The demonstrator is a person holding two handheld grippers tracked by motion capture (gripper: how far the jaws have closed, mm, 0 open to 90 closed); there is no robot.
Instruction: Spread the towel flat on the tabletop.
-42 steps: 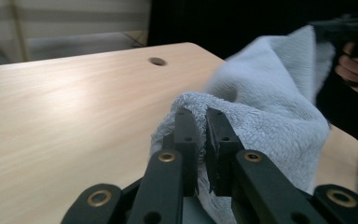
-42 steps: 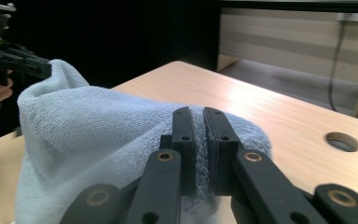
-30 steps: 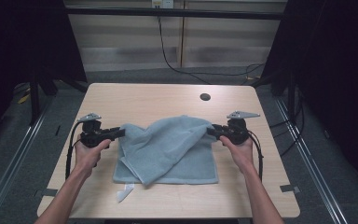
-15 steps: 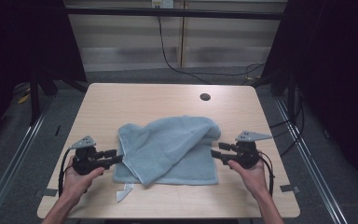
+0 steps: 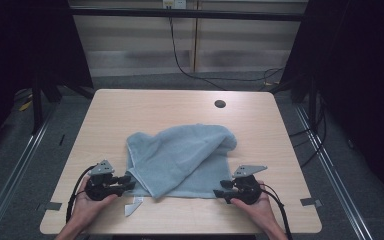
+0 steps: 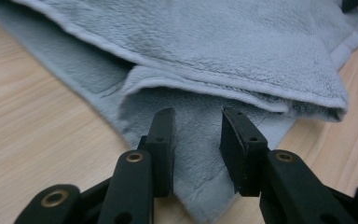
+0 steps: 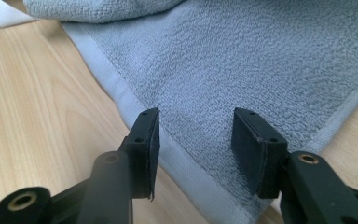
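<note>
Grey towel [image 5: 180, 160], partly folded over itself, lying on the near half of the wooden table [image 5: 130, 110]. Left gripper [image 5: 126, 179] at its near-left corner and right gripper [image 5: 219, 193] at its near-right corner, jaws apart with nothing between them, each straddling a corner

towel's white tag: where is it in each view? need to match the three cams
High view: the white tag lies on the table at the towel front edge, nearer the left gripper.
Left gripper view: I can't find the tag.
Right gripper view: white tag in the top left corner, beside the towel.
Shared landmark: the towel's pale hem, running along the front edge toward the tag.
</note>
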